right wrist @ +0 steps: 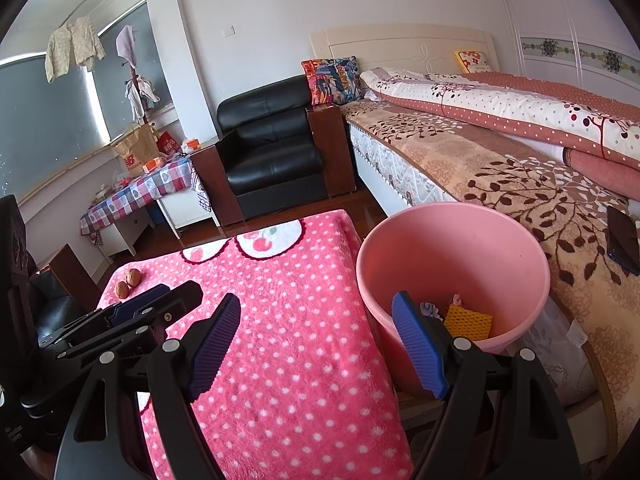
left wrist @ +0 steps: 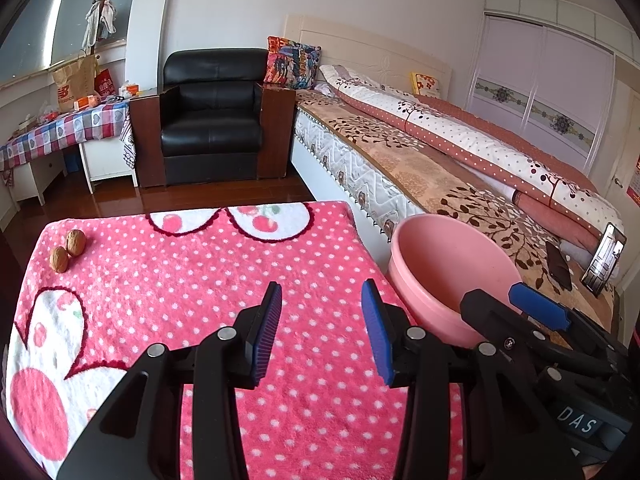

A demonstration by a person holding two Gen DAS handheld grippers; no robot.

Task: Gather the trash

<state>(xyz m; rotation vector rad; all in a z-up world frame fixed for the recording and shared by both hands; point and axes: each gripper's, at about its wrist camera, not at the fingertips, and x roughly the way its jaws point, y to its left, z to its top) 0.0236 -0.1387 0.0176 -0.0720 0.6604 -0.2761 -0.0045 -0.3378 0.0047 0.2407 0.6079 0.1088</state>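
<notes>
Two brown walnuts (left wrist: 68, 249) lie side by side at the far left corner of the table, on its pink polka-dot cloth (left wrist: 200, 280); the right wrist view shows them too (right wrist: 129, 283). A pink plastic bin (right wrist: 452, 264) stands between table and bed, with a yellow mesh piece (right wrist: 468, 322) and other scraps in it. My left gripper (left wrist: 322, 330) is open and empty over the cloth. My right gripper (right wrist: 318, 346) is open and empty, its right finger over the bin's near rim. The bin also shows in the left wrist view (left wrist: 448, 272).
A bed (right wrist: 500, 152) with folded quilts runs along the right, a dark phone (right wrist: 622, 240) on it. A black armchair (left wrist: 212, 120) stands beyond the table. A side table with a checked cloth (left wrist: 60, 128) and bags is at far left.
</notes>
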